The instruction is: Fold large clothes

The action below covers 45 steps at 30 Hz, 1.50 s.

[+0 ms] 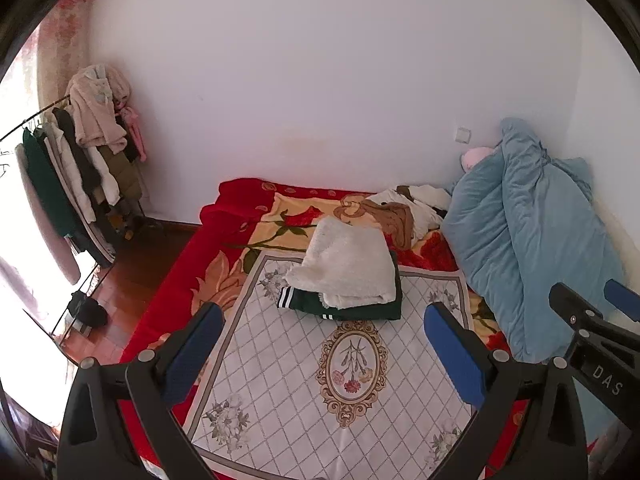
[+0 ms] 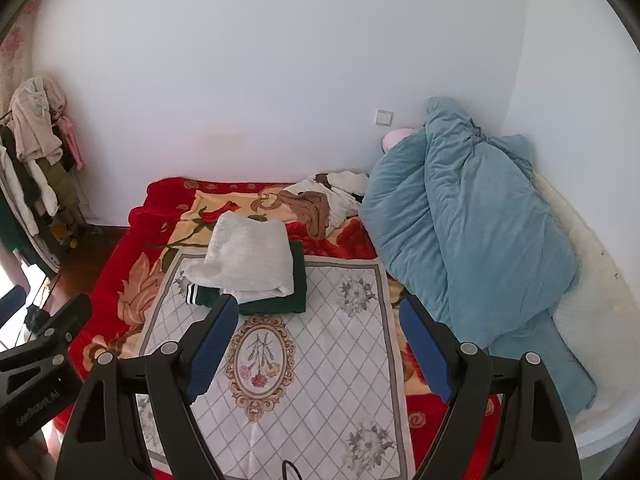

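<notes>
White walls are seen behind a bed (image 1: 168,300) covered by a red floral blanket (image 1: 280,216), over which a pale quilted mat (image 1: 360,392) with a diamond grid and an oval flower medallion is spread. Two folded garments are stacked at the far end of the mat. A dark green garment (image 1: 372,312) lies at the bottom, folded flat, with its long axis running across the mat; its white-striped cuffs (image 1: 286,298) are pointed toward the left. A white fluffy garment (image 1: 348,268) is laid on top of it, loosely folded, with its long axis angled from the near right to the far left, and its nearer edges are seen drooping over the green one. Behind the stack, a crumpled heap of brown and white clothes (image 1: 404,212) is left unfolded near the wall. A blue duvet (image 1: 528,232) is bunched up along the right side of the bed. A clothes rack (image 1: 76,168) hung with coats is seen at the left, over a wooden floor (image 1: 136,272).

The left gripper (image 1: 324,352) is held above the near part of the mat, its jaws spread wide with nothing between them. The right gripper (image 2: 320,344) is held likewise beside it, its jaws also wide and unloaded. Neither gripper is touching the stack.
</notes>
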Motion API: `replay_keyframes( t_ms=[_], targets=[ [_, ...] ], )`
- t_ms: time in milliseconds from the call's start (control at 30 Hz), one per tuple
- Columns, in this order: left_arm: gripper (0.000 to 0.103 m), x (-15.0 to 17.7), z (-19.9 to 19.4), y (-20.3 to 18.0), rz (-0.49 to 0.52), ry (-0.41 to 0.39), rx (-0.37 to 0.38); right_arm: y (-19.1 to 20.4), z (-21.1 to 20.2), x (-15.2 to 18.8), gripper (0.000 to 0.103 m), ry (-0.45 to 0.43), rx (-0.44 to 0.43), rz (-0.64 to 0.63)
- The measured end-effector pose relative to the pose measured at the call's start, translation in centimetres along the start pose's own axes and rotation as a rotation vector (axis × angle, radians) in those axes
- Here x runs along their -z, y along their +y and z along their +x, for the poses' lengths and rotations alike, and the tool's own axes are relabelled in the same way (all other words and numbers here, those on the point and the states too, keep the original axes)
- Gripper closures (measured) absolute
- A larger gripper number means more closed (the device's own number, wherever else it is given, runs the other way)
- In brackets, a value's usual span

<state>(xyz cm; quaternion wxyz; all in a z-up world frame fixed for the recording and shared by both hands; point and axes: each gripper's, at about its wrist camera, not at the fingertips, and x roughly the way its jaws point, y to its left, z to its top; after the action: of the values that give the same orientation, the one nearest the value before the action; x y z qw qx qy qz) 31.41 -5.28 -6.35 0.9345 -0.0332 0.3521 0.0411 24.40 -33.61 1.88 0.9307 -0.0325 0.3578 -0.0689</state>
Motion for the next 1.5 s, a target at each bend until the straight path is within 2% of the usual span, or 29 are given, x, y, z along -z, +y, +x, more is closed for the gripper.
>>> replay_keyframes(
  t_ms=[233, 367, 800, 1500],
  targets=[
    [0.000, 0.7, -1.3, 0.7, -0.008, -0.020, -0.031, -0.4, -1.2, 0.6, 0.019, -0.013, -0.020, -0.008],
    [0.000, 1.0, -1.8, 0.8, -0.005, -0.031, -0.038, -0.6, -1.6, 0.7, 0.015, -0.031, -0.034, -0.011],
    [0.000, 1.4, -3.1, 0.9, 0.003, -0.050, -0.033, -0.8, -2.4, 0.7, 0.014, -0.062, -0.053, -0.014],
    [0.000, 0.9, -4.1, 1.7, -0.008, -0.057, -0.032, -0.8, -2.8, 0.6, 0.014, -0.053, -0.075, -0.025]
  ],
)
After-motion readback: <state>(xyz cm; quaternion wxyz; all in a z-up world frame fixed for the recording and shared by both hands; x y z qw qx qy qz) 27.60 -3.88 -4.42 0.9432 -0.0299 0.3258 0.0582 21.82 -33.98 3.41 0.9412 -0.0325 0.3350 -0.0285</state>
